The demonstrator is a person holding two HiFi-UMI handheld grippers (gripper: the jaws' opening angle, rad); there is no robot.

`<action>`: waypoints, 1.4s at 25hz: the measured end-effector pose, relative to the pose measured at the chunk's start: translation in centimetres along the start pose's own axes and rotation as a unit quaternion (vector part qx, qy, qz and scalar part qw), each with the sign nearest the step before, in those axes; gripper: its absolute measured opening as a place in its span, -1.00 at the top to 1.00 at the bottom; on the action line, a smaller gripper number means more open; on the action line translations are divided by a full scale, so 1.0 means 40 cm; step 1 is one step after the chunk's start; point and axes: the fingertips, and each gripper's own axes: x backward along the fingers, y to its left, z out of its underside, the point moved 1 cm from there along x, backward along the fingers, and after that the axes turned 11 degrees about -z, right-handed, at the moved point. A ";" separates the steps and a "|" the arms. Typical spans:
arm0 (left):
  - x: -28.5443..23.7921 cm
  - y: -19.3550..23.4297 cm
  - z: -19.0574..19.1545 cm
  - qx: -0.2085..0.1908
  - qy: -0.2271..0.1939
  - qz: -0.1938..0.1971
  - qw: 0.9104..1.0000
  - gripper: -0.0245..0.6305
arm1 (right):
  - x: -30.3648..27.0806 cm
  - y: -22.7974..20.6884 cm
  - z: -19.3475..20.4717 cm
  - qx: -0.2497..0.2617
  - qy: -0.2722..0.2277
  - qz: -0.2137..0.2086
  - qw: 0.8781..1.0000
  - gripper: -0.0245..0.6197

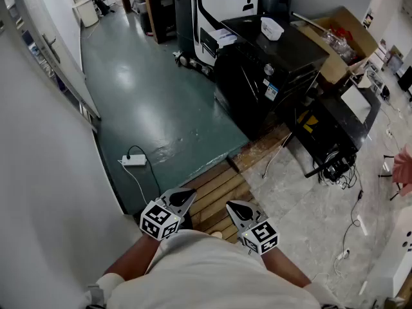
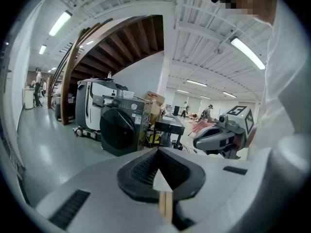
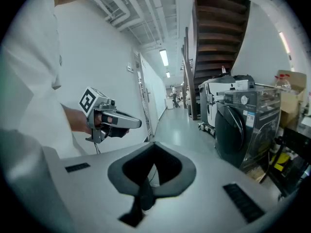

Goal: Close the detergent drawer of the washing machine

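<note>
Currently, left gripper [image 1: 185,196] and right gripper [image 1: 235,207] are both closed and empty, the washing machine [image 1: 270,76] well apart at 1 o'clock.

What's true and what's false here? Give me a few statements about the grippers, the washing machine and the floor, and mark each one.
1. The left gripper is shut with nothing in it. True.
2. The right gripper touches the washing machine. False: it is held close to the person's body, well away from the machine.
3. A white power strip lies on the green floor. True.
4. The top of the washing machine is bare. False: a white container sits on it.
</note>
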 end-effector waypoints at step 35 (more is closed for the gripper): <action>0.028 0.802 -0.345 0.000 -0.048 -0.075 0.996 0.41 | -0.589 -0.132 -0.443 0.009 0.084 -0.035 0.996 0.87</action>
